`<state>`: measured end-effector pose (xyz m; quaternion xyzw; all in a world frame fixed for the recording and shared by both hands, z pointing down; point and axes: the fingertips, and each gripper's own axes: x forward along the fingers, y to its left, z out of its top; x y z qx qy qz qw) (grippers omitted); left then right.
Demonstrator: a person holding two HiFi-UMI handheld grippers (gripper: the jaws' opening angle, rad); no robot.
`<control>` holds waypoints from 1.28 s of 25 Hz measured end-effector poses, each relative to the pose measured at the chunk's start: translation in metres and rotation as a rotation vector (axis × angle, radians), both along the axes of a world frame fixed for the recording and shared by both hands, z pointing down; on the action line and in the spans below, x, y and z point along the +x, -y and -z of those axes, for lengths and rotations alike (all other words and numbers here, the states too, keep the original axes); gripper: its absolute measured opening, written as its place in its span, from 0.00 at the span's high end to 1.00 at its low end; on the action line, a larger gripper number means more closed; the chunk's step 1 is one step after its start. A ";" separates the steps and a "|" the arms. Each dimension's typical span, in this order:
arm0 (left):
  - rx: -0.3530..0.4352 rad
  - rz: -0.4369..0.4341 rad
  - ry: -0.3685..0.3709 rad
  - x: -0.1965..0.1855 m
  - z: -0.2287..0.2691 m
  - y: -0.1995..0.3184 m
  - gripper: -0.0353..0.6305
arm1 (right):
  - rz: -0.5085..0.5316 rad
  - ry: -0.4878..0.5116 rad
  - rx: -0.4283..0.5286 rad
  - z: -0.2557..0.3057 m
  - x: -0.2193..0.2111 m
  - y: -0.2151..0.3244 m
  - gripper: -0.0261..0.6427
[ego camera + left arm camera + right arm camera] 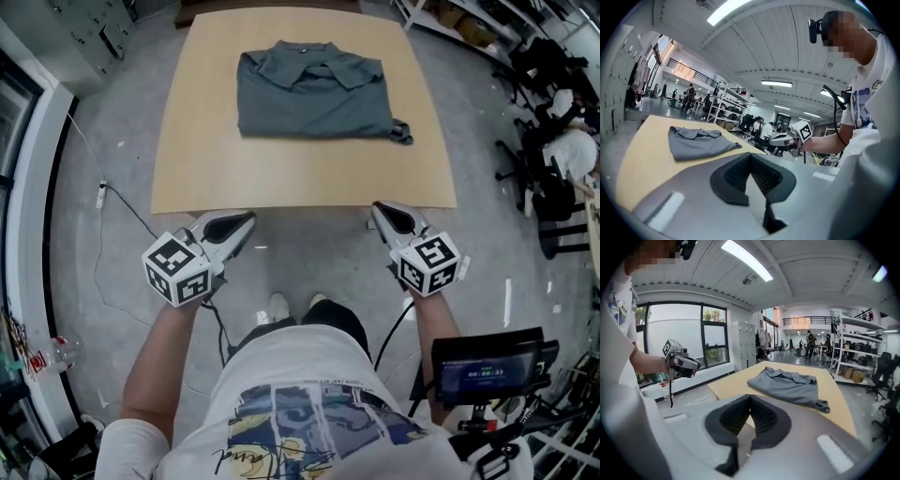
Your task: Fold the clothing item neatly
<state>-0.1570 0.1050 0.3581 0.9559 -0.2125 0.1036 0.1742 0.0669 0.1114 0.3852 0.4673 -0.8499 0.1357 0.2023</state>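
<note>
The wooden desk (300, 178) stands in front of the person, whose bare forearms reach forward side by side, well apart, stopping just short of its near edge. On the far half of the desk lies the grey polo shirt (314, 92), folded into a rough rectangle with its collar on top and a bit of cloth poking out at its near right corner. The left gripper (246, 217) and the right gripper (377, 208) each tilt slightly downward toward the desk, jaws clenched together, nothing between them.
</note>
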 end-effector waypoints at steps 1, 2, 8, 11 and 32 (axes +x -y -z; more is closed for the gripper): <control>0.002 0.000 0.000 0.003 0.001 -0.008 0.94 | 0.000 0.007 0.000 0.002 -0.002 -0.009 0.96; 0.003 0.000 -0.002 0.005 0.001 -0.016 0.94 | 0.001 0.014 0.001 0.005 -0.004 -0.018 0.96; 0.017 0.017 0.005 0.020 0.011 -0.064 0.94 | 0.036 0.042 0.016 0.018 -0.016 -0.072 0.96; 0.027 0.008 0.013 0.031 0.020 -0.086 0.94 | 0.060 0.042 0.029 0.026 -0.018 -0.095 0.96; 0.028 -0.002 0.024 0.072 0.030 -0.165 0.94 | 0.122 0.052 0.062 0.041 -0.001 -0.174 0.96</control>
